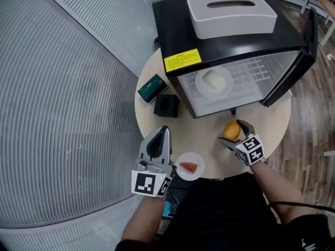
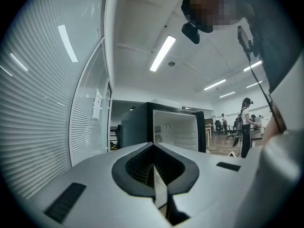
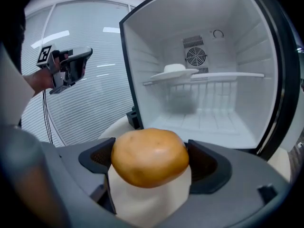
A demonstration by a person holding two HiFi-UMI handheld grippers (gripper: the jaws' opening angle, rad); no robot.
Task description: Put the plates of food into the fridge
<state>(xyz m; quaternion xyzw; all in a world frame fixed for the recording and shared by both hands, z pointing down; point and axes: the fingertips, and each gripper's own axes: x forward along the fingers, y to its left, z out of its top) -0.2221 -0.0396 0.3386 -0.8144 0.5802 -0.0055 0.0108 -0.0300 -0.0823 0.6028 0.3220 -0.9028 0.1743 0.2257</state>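
Note:
A black mini fridge (image 1: 230, 46) stands open on the round table (image 1: 207, 132). On its shelf sits a plate of white food (image 1: 213, 82), also seen in the right gripper view (image 3: 173, 70). My right gripper (image 1: 234, 132) is shut on a white plate (image 3: 142, 203) carrying a golden bun (image 3: 149, 156), held in front of the fridge opening. A plate with a red slice (image 1: 189, 166) lies on the table's near edge. Just left of it my left gripper (image 1: 163, 131) is held up and shut (image 2: 153, 148), with nothing in its jaws.
The fridge door (image 1: 301, 67) swings out to the right. A white tissue box (image 1: 230, 14) lies on the fridge top. A green box (image 1: 152, 87) and a black box (image 1: 166, 105) sit left of the fridge. A slatted glass wall (image 1: 63, 98) runs along the left.

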